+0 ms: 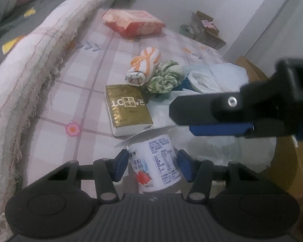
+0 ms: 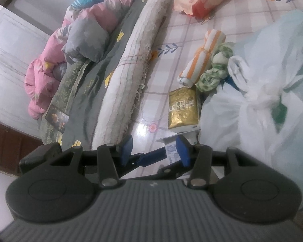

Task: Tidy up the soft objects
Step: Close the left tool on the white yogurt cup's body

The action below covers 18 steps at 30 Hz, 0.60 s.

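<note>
A white yogurt cup [image 1: 155, 161] with a fruit label stands on the checked sheet [image 1: 80, 100], its foil lid peeled up. My left gripper [image 1: 153, 166] is shut on it, a blue pad pressing each side. Just behind lies a gold tissue pack [image 1: 129, 109], then an orange-striped rolled towel [image 1: 143, 68] and a green-white bunched cloth [image 1: 165, 76]. My right gripper [image 2: 154, 151] hovers open just above the left one, holding nothing. One of its fingers [image 1: 202, 109] reaches in from the right. In the right wrist view only a strip of the cup [image 2: 170, 148] shows.
A tied white plastic bag [image 2: 262, 90] bulks on the right, against the cloth. A red-pink packet [image 1: 133, 22] lies further back. A rolled white blanket [image 1: 30, 76] and a pink quilt [image 2: 70, 40] border the left. A cardboard box [image 1: 206, 28] sits by the wall.
</note>
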### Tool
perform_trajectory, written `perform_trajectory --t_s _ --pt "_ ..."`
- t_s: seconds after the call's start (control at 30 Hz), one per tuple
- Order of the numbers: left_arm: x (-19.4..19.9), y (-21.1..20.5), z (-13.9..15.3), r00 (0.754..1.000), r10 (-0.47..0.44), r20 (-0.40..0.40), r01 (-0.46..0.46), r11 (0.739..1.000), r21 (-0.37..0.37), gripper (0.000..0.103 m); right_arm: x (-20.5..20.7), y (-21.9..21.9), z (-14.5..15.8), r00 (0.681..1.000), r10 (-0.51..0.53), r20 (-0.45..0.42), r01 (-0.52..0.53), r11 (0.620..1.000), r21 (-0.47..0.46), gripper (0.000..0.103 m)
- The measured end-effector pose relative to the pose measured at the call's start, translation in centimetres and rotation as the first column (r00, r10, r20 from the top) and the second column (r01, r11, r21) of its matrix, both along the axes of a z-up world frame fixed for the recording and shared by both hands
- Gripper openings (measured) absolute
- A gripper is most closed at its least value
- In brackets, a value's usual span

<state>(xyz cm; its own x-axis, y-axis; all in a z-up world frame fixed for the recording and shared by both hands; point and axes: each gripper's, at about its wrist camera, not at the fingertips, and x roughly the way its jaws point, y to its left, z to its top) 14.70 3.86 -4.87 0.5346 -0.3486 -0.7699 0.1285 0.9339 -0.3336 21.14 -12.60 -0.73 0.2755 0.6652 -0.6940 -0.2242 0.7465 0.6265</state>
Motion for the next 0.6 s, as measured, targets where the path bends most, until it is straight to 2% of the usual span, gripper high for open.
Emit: perform_trajectory --t_s 0.17,0.2,0.23,0.27,0.4,0.5,0.6 --pt "-2.8 -0.9 1.0 0.982 -0.101 0.163 0.084 0.991 0.108 0.041 -0.6 -0.9 0.0 1.0 -0.017 0.005 0.017 1.0 0.008 0.048" --pt "-3.3 -0.9 1.1 0.976 -0.116 0.184 0.095 0.989 0.116 0.034 -0.7 -1.0 0.0 1.0 -0.019 0.004 0.019 1.0 0.008 0.048" --pt "-3.9 -0.8 1.4 0.968 -0.131 0.212 0.107 0.987 0.12 0.021 -0.8 -1.1 -0.1 1.0 -0.022 0.003 0.022 1.0 0.009 0.048" --pt "-4.3 -0.7 1.6 0.962 -0.149 0.23 0.123 0.985 0.122 0.017 -1.0 -1.2 -0.1 1.0 -0.023 0.003 0.023 1.0 0.009 0.048" --pt "-5.7 -1.0 1.9 0.942 -0.199 0.269 0.162 0.975 0.155 0.018 -1.6 -1.5 -0.4 1.0 -0.027 -0.003 0.027 1.0 0.013 0.048" --pt "-6.0 -1.2 1.3 0.948 -0.207 0.241 0.172 0.972 0.157 0.018 -1.9 -1.6 -0.8 0.999 -0.036 -0.011 0.037 0.999 0.015 0.048" --pt "-6.2 -0.9 1.1 0.957 -0.19 0.222 0.161 0.977 0.141 0.023 -2.2 -1.8 -1.2 0.999 -0.048 -0.018 0.048 0.999 0.014 0.048"
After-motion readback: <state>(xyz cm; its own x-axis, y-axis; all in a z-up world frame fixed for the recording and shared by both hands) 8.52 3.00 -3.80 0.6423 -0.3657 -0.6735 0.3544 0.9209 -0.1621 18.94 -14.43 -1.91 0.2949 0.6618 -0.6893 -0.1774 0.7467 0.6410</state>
